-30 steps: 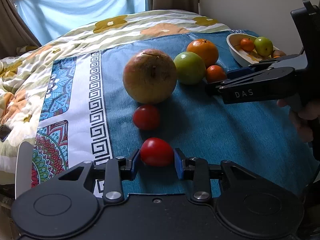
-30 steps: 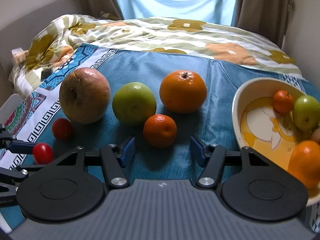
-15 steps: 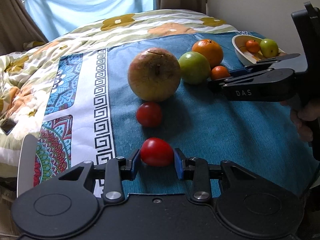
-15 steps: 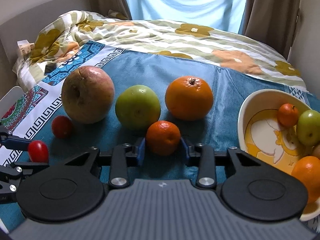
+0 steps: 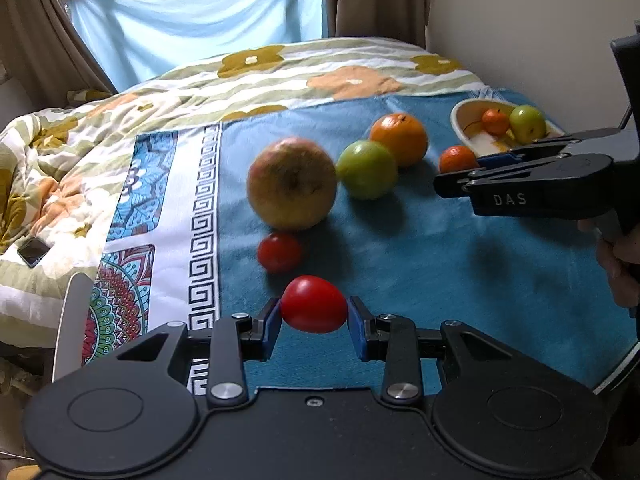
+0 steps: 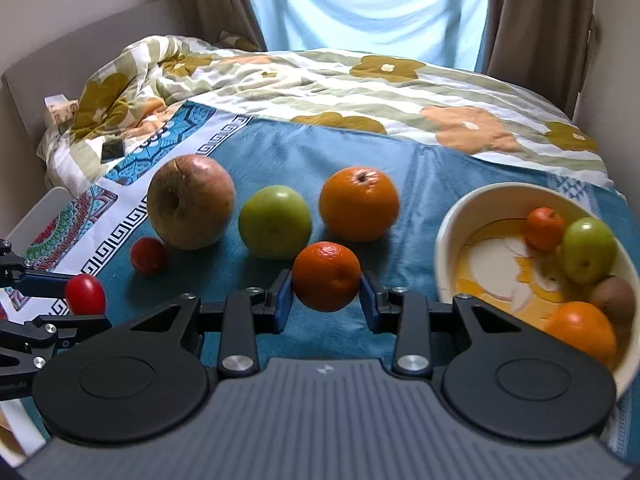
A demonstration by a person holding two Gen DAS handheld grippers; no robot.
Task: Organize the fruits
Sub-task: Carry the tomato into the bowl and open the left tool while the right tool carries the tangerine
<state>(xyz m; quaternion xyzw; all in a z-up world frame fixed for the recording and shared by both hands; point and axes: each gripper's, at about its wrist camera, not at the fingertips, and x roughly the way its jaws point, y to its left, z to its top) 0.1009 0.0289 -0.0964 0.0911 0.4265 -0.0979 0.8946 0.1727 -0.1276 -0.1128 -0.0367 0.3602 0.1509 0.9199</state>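
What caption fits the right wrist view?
Right gripper shut on a small mandarin, bowl of fruit at right, left gripper holding a tomato.

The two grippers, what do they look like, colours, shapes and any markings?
Both are black plastic. The left gripper has two round discs on a smooth body, silver pivot bolts on its linkage bars and blue pads on its jaws. The right gripper has the same build with a grey ribbed centre panel; its side reads DAS in white letters.

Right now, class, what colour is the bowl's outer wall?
Cream; the bowl shows best in the right wrist view.
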